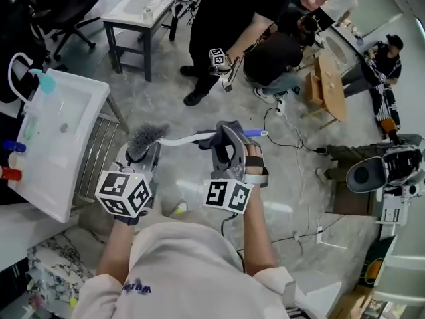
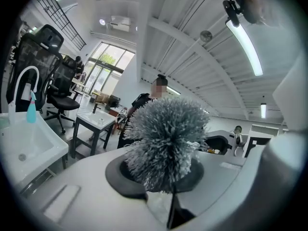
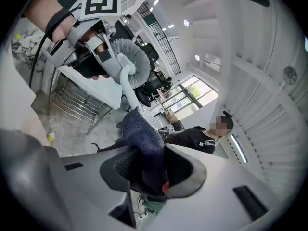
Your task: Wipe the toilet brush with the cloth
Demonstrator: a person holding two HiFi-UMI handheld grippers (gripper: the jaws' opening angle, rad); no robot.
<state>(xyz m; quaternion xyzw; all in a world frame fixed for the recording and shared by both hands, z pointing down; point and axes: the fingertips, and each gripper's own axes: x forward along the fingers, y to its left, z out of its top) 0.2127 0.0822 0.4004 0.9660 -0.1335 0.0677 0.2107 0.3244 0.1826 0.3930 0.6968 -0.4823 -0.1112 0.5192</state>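
Cloth (image 3: 143,141) of dark blue is bunching between the jaws of the right gripper (image 3: 155,174), which are pressing together on it, and its top fold is meeting the white handle of the toilet brush (image 3: 129,54). The left gripper (image 3: 107,57) is clamping that brush just behind its grey bristles, holding it level in the air above the floor (image 1: 166,105). Further left a white sink (image 1: 74,111) is standing, and beyond it a person (image 1: 219,15) is standing beside a table (image 1: 125,18).
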